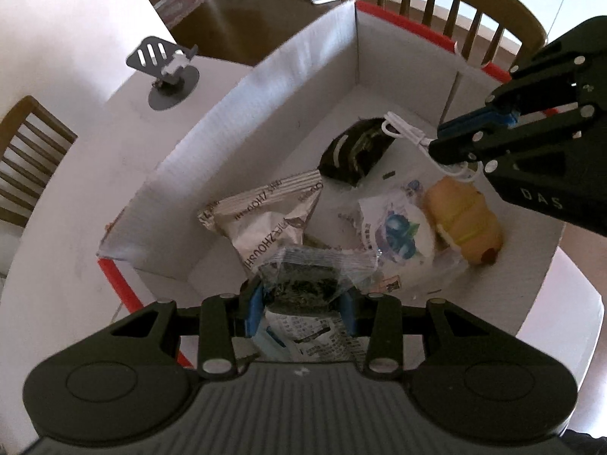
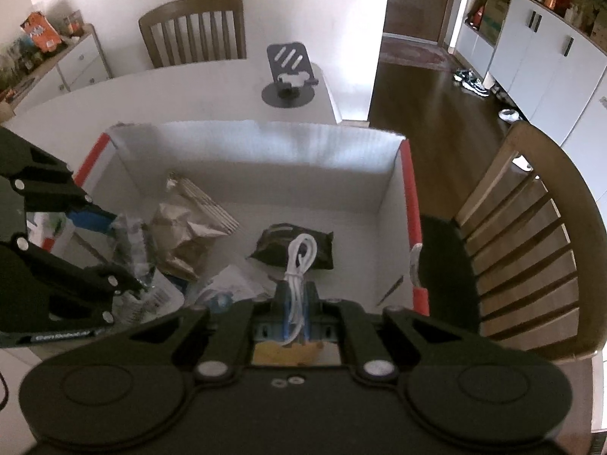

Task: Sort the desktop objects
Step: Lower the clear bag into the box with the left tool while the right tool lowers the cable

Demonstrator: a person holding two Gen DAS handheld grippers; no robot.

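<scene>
An open white cardboard box with red edges (image 1: 288,76) (image 2: 258,159) sits on the white table. Inside lie a silver snack bag (image 1: 265,223) (image 2: 189,227), a dark packet (image 1: 354,151) (image 2: 280,240), a blueberry-print packet (image 1: 398,227) and a wrapped bread roll (image 1: 463,220). My left gripper (image 1: 303,303) (image 2: 125,254) is shut on a clear-wrapped seaweed snack packet (image 1: 307,280) (image 2: 132,242) above the box's near end. My right gripper (image 2: 297,295) (image 1: 440,144) is shut on a coiled white cable (image 2: 301,261) (image 1: 404,129) held over the box.
A grey phone stand (image 1: 167,72) (image 2: 290,76) stands on the table beyond the box. Wooden chairs (image 1: 455,11) (image 2: 531,235) (image 2: 193,30) ring the table. A white cabinet (image 2: 550,57) and shoes (image 2: 474,81) are across the dark floor.
</scene>
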